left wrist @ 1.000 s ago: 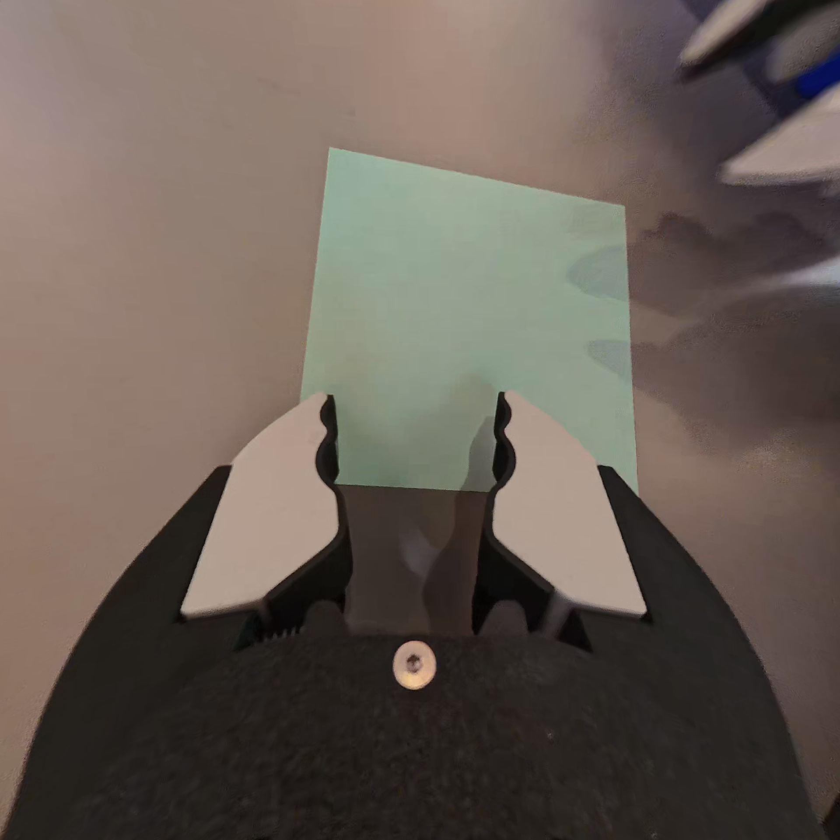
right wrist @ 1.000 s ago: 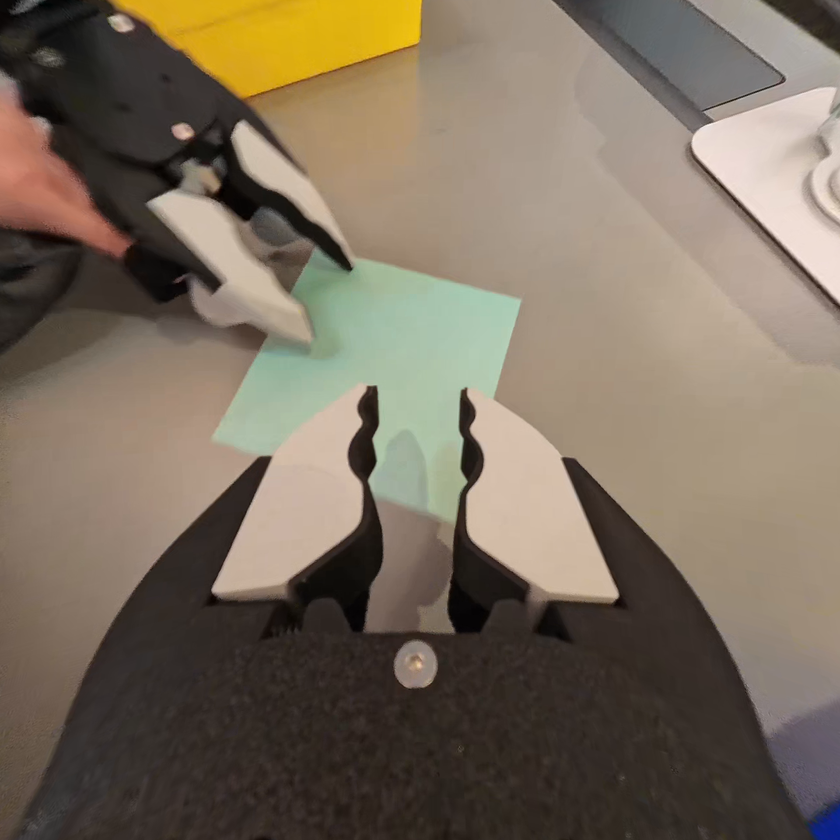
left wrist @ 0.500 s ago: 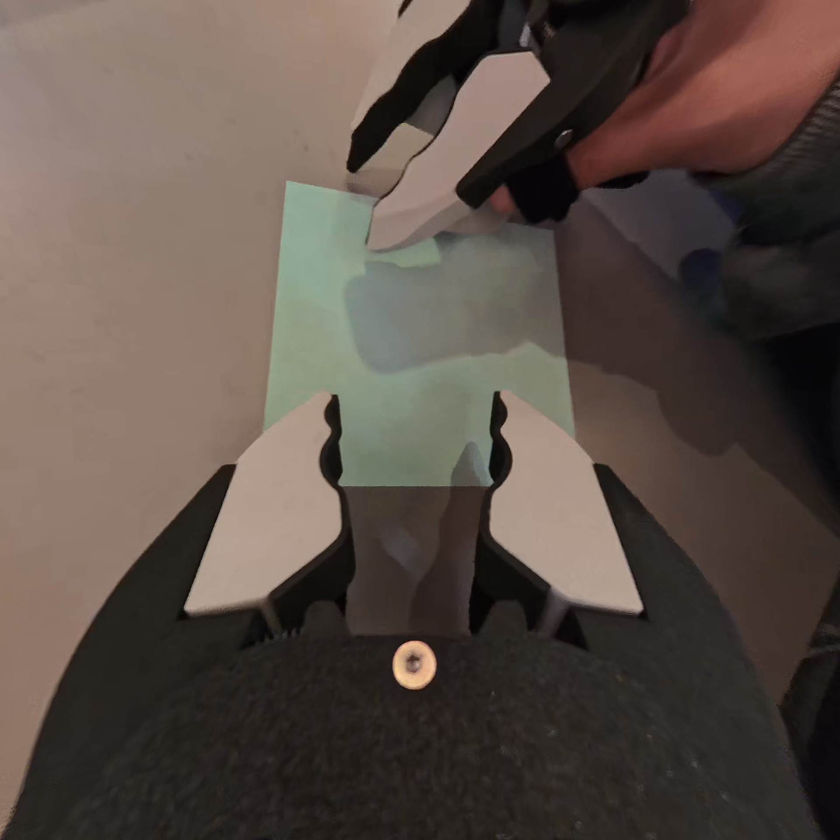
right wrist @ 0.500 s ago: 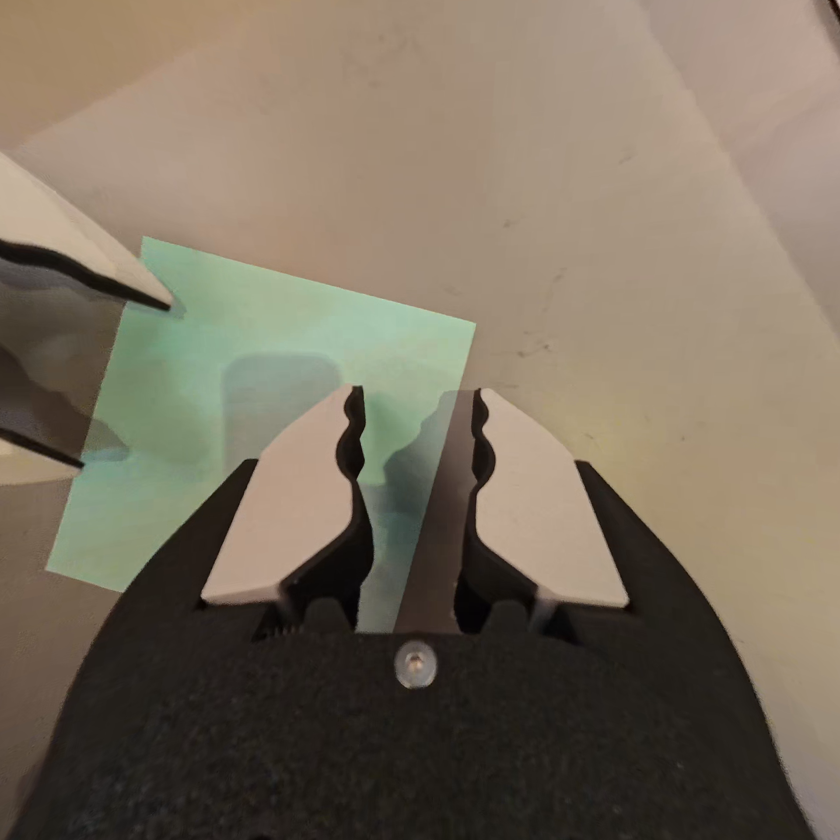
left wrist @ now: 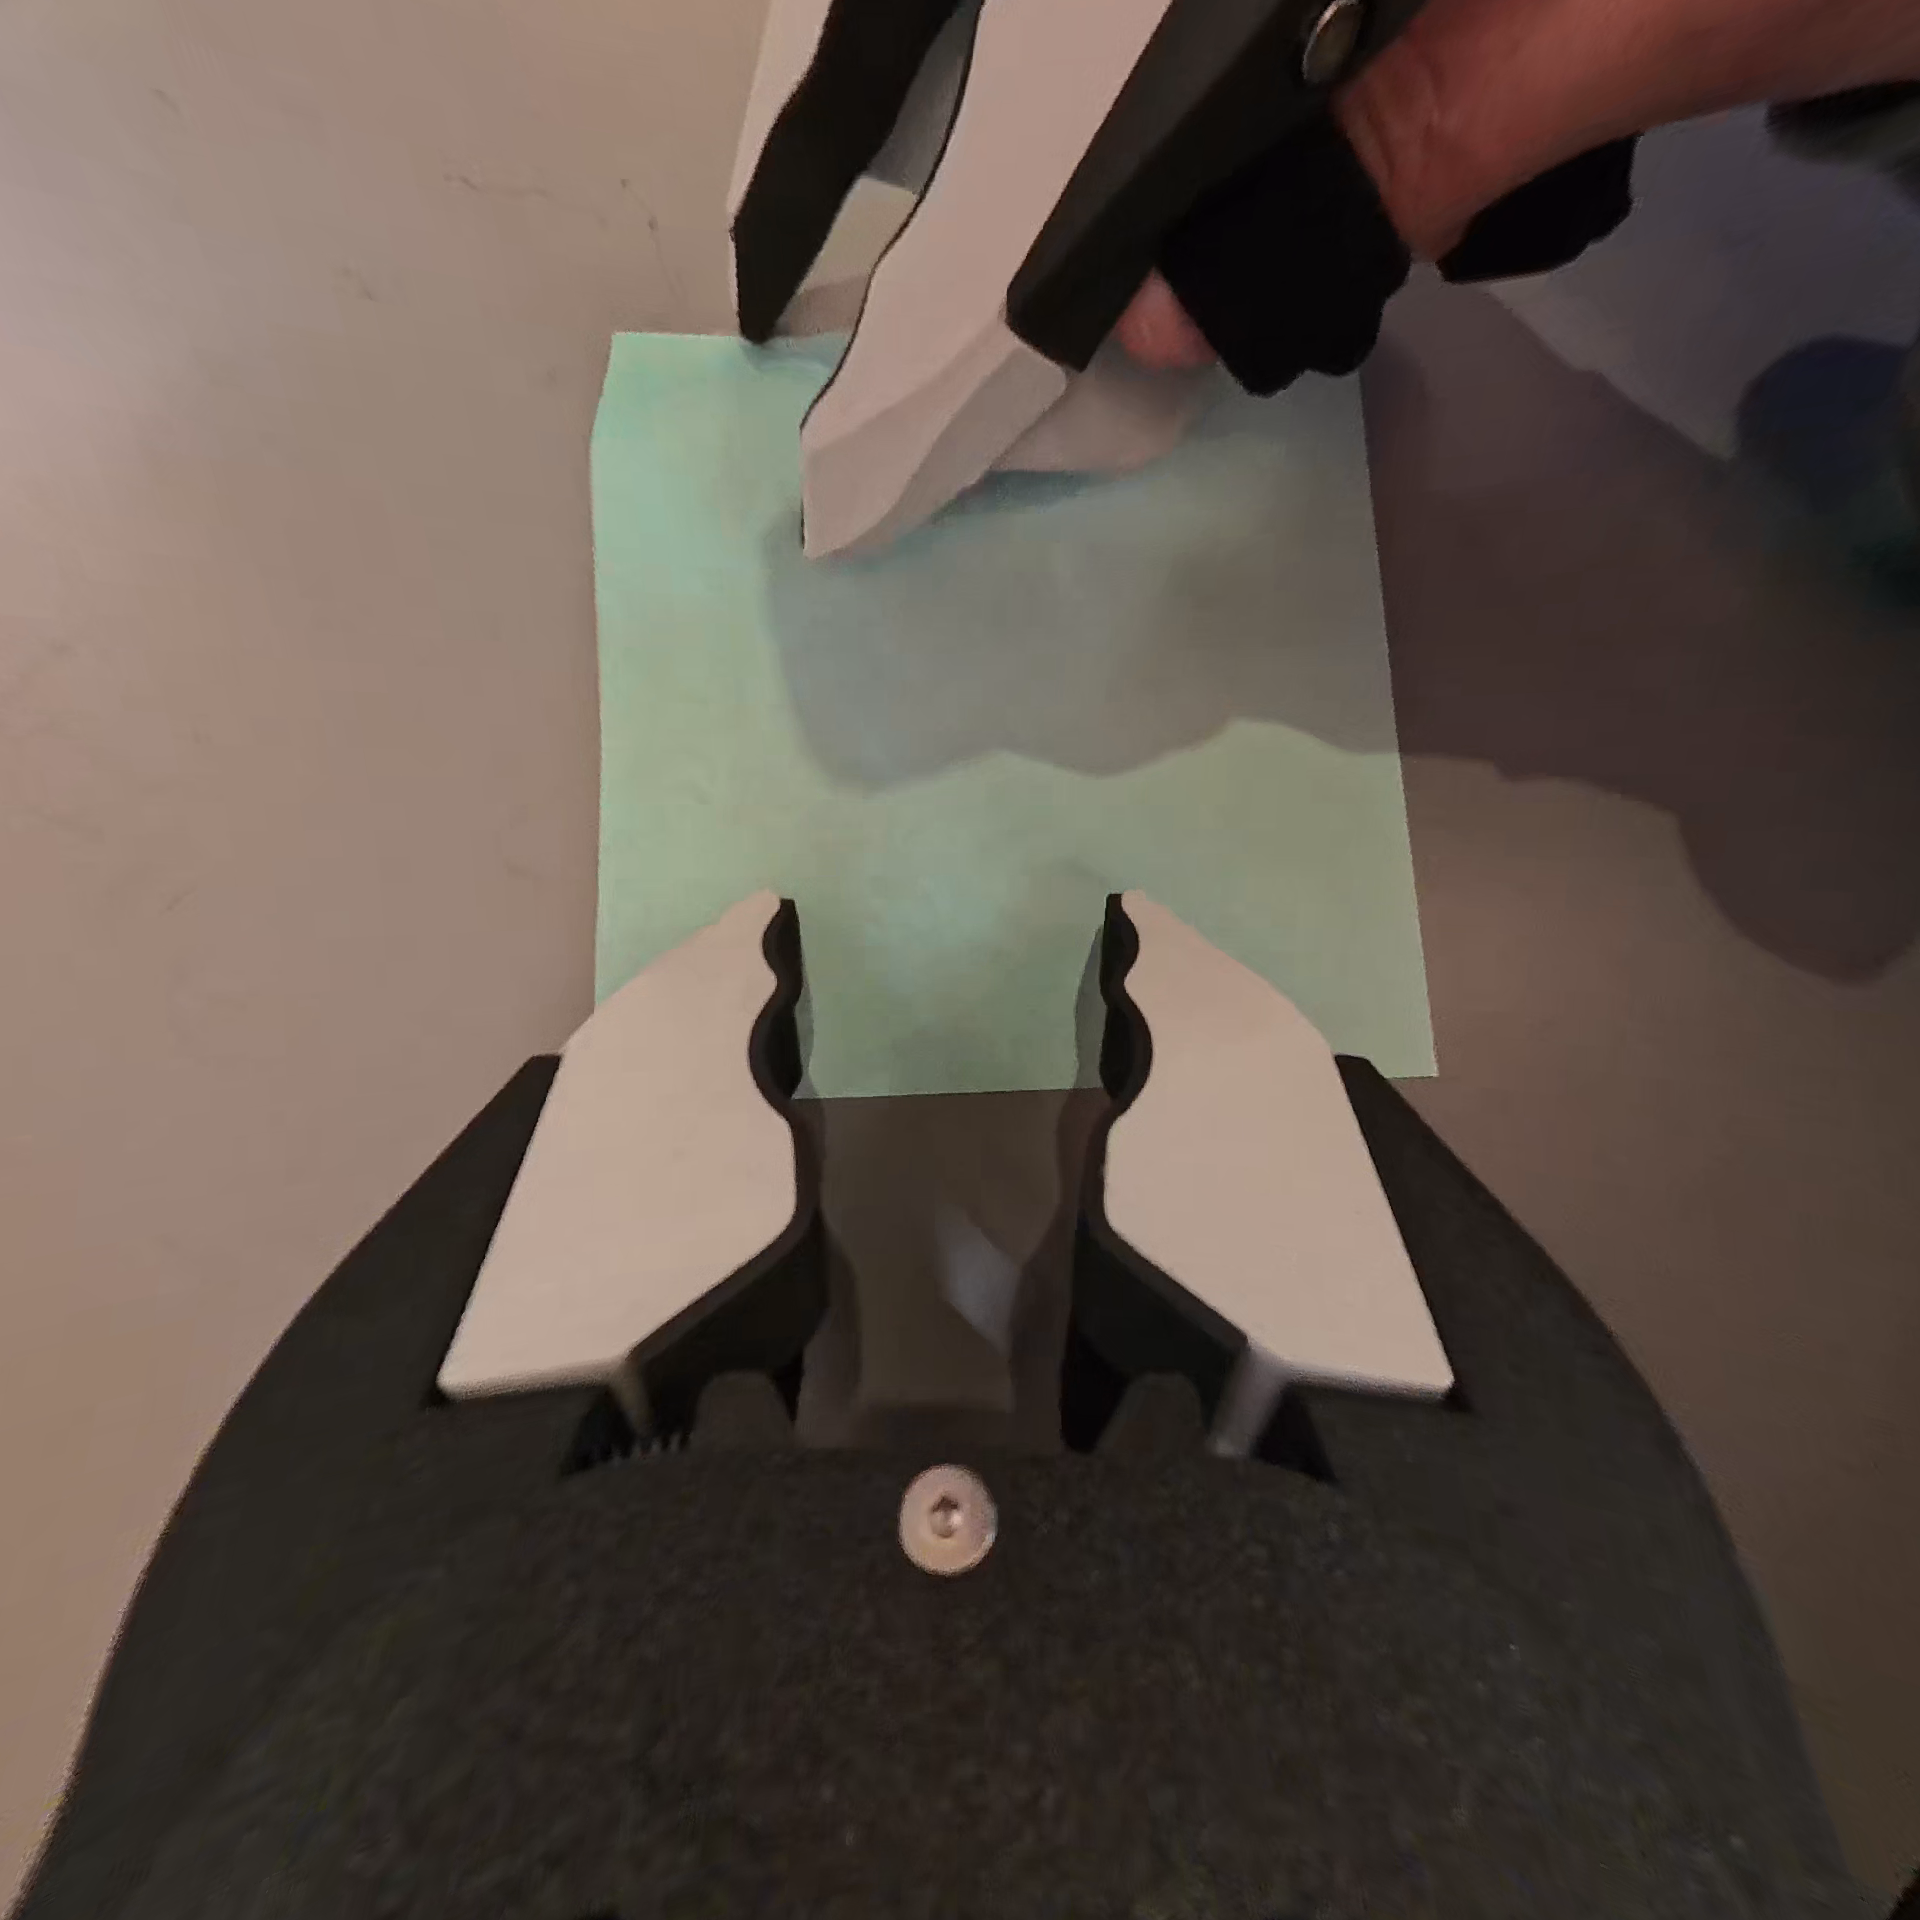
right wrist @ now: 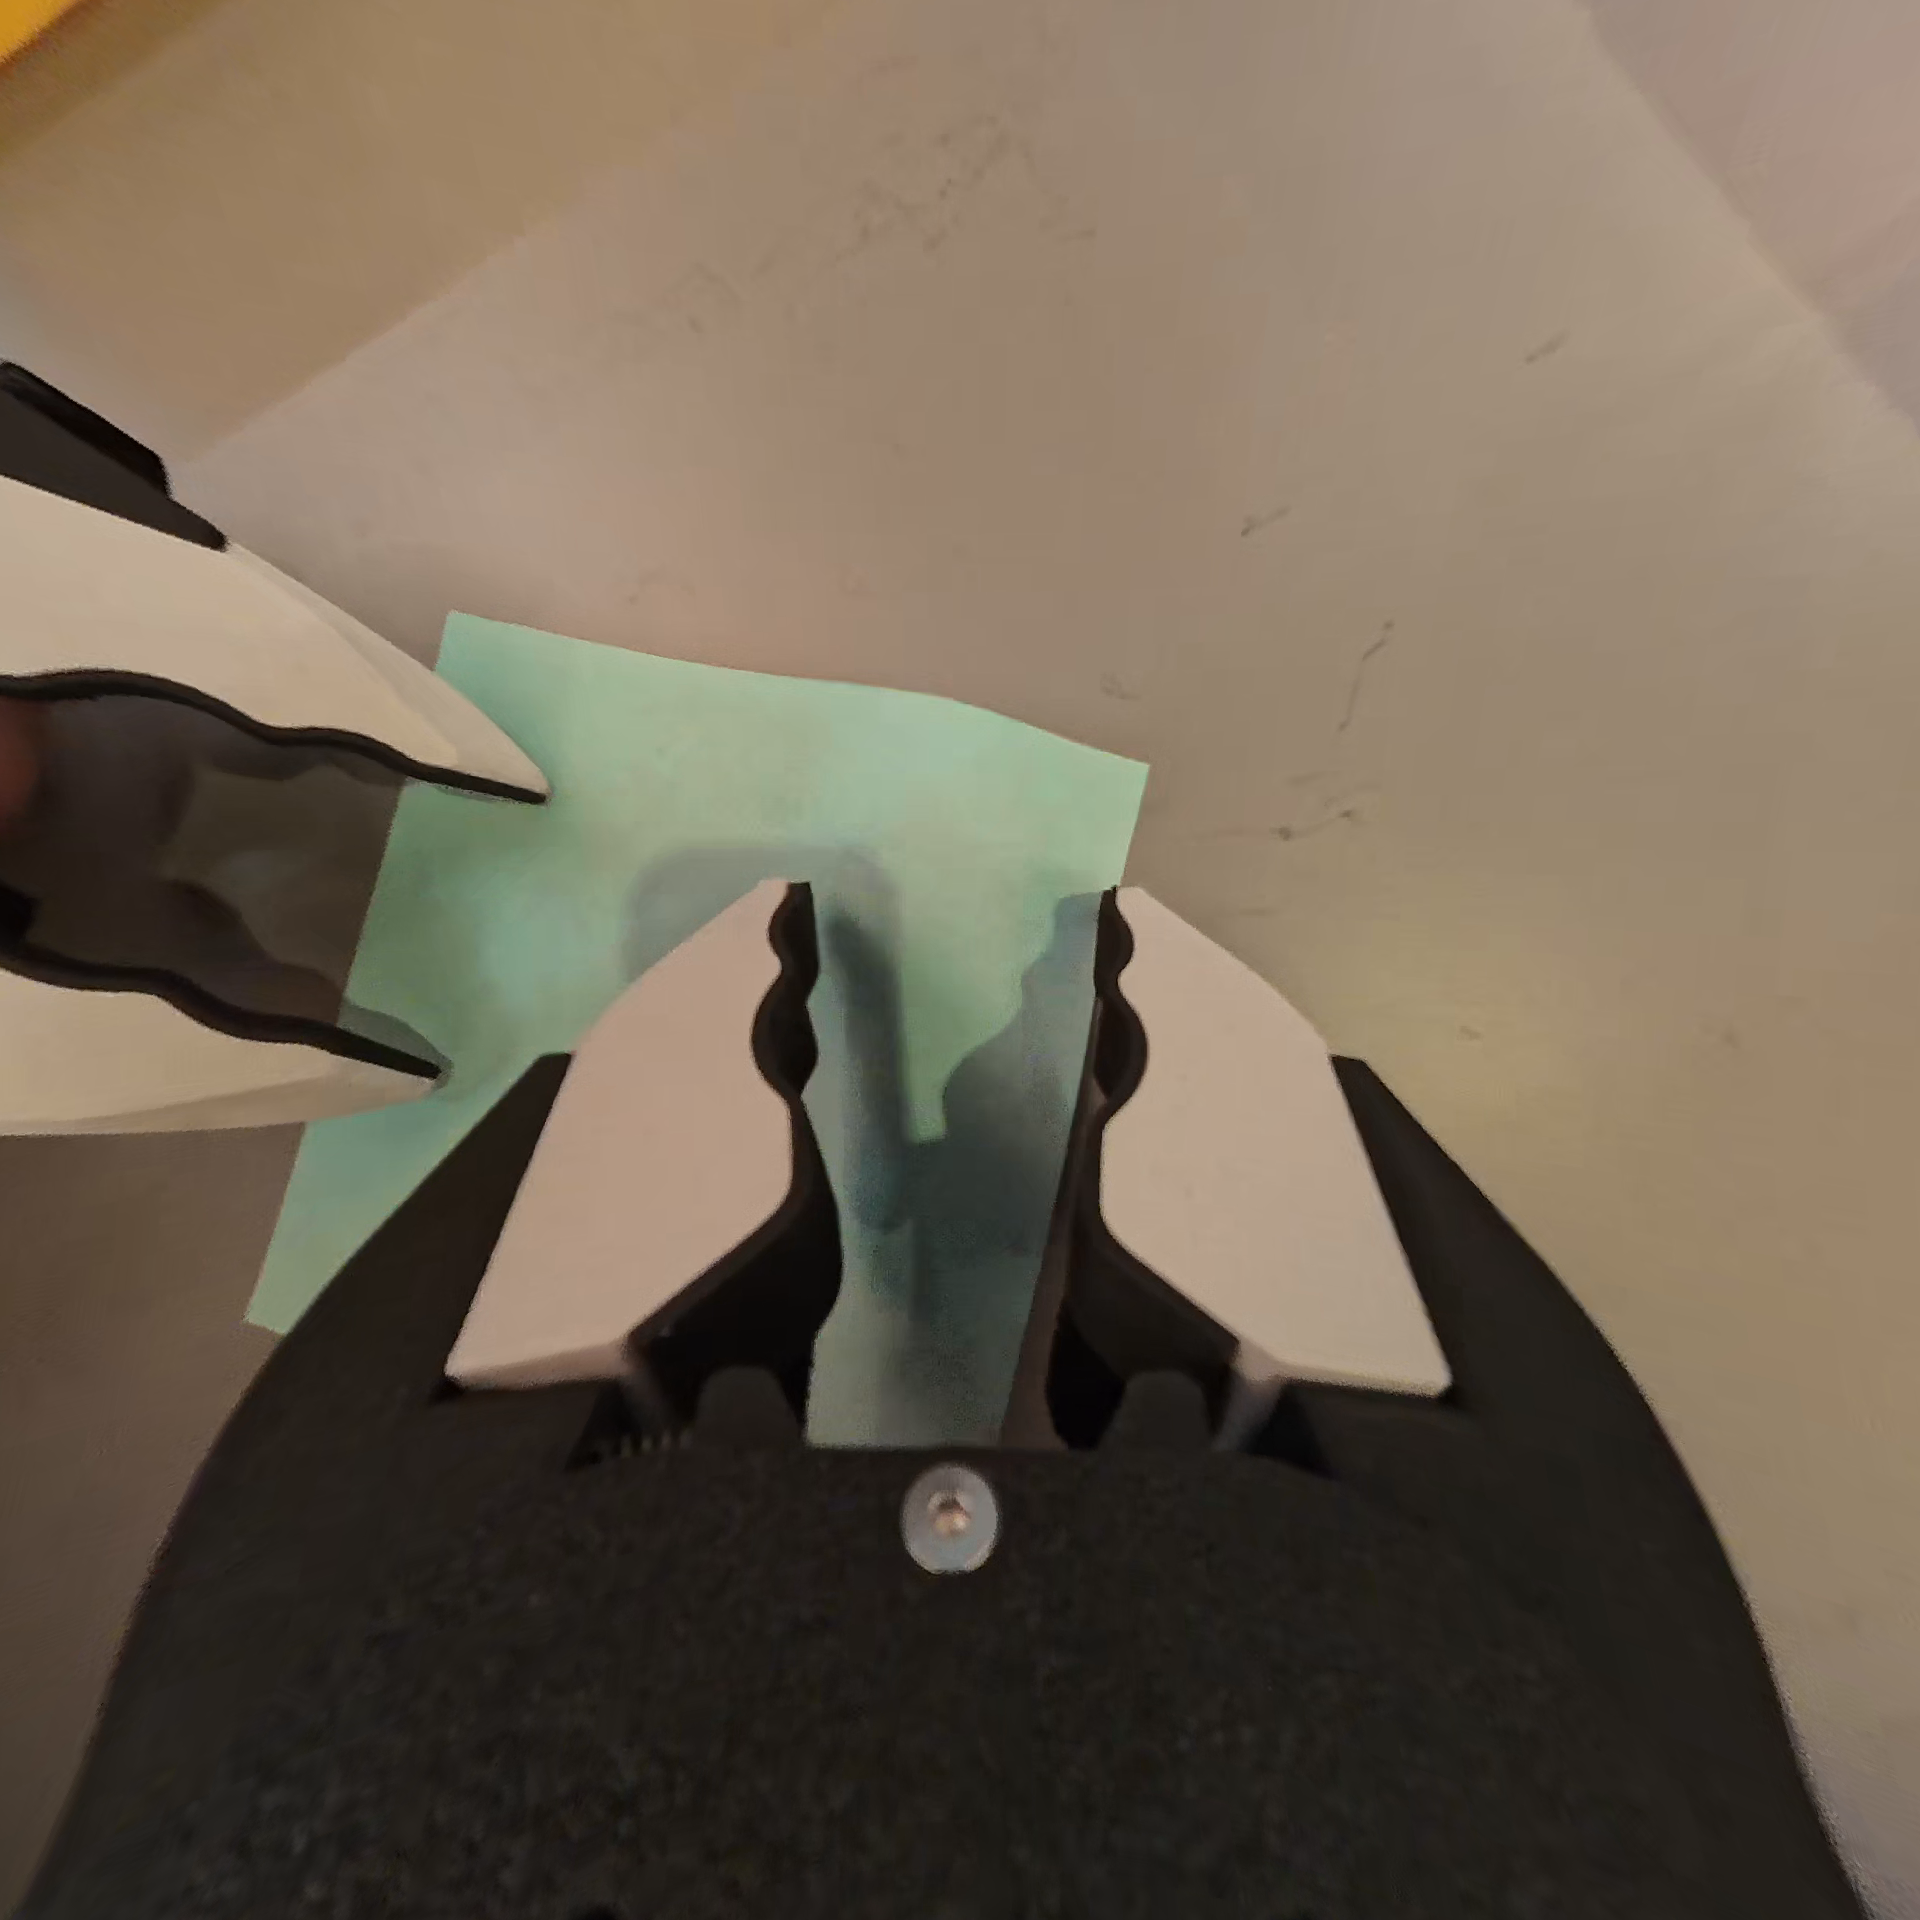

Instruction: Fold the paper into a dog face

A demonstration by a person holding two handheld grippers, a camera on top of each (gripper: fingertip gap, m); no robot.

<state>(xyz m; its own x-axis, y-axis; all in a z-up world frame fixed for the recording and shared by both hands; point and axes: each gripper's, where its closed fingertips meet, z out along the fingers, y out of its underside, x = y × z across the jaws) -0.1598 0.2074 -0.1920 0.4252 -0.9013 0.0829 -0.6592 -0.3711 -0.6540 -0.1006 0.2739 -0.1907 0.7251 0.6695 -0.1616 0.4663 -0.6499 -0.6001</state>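
A light green square paper [left wrist: 987, 831] lies flat on the grey table. In the left wrist view my left gripper [left wrist: 945, 899] is open, its tips over the paper's near edge. My right gripper [left wrist: 790, 436] comes in from the top, open, with its tips on the paper's far edge; a hand holds it. In the right wrist view the paper [right wrist: 727, 810] lies under my open right gripper [right wrist: 951, 888], whose tips are over the paper's right part. The left gripper [right wrist: 488, 925] enters from the left, open, over the paper's left edge.
The grey table [left wrist: 260, 623] surrounds the paper on all sides. A sliver of something yellow [right wrist: 31, 31] shows at the top left corner of the right wrist view. The person's hand [left wrist: 1475, 135] is at the top right of the left wrist view.
My right gripper has swung over to the far side of the paper and come down onto its edge. The left gripper has stayed at the near edge, open.
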